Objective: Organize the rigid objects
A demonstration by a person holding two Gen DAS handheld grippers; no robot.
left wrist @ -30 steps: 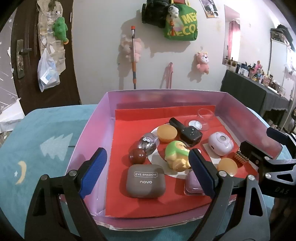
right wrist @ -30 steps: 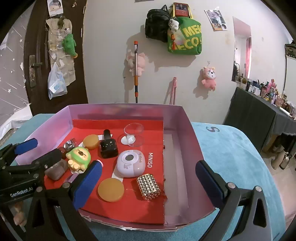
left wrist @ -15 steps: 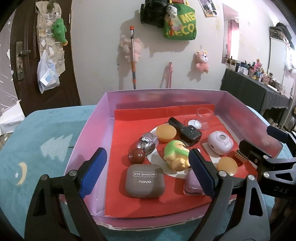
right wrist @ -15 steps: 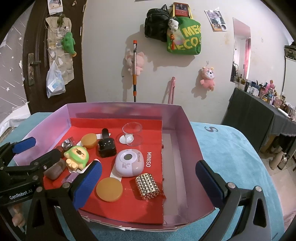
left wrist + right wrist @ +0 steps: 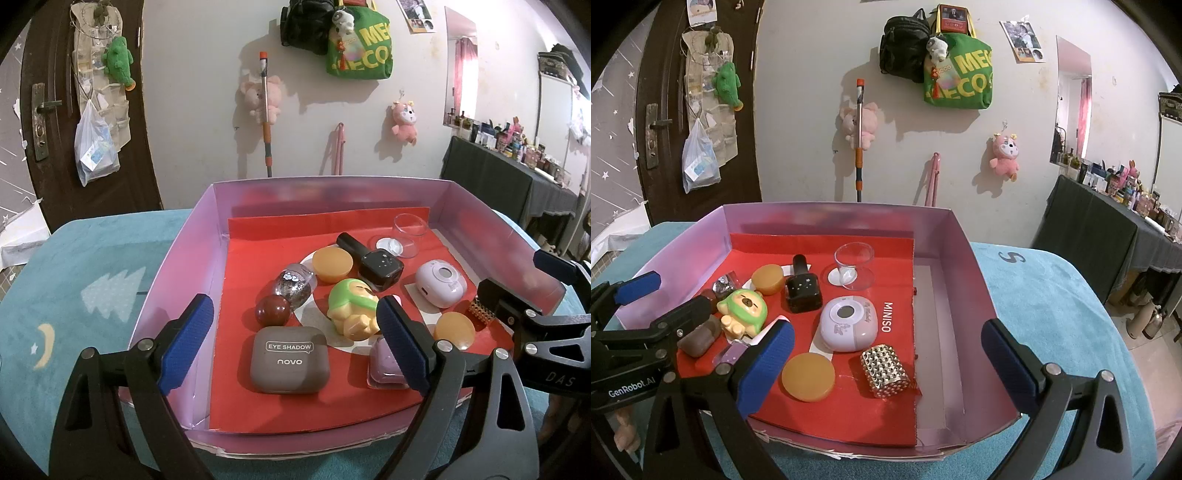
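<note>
A pink box [image 5: 173,254] [image 5: 964,258] lined with red card holds the small rigid items. In the left wrist view my left gripper [image 5: 291,341] is open and empty above the box's near edge, over a grey eye shadow case [image 5: 289,359]. A green and yellow figurine [image 5: 352,308], a dark red ball [image 5: 272,310], a black bottle [image 5: 376,264] and a small purple case [image 5: 384,363] lie near it. In the right wrist view my right gripper [image 5: 886,363] is open and empty above an orange disc [image 5: 808,376] and a studded cylinder [image 5: 884,370].
The box sits on a teal cloth [image 5: 85,280] [image 5: 1063,302]. A clear cup [image 5: 854,264], a white round case [image 5: 848,323], a glitter jar [image 5: 297,284] and a second orange disc [image 5: 331,263] are also inside. The box's right strip [image 5: 938,332] is bare.
Both views have shifted slightly; the box and its items sit a little lower and nearer in the right wrist view. Nothing was taken hold of or moved.
</note>
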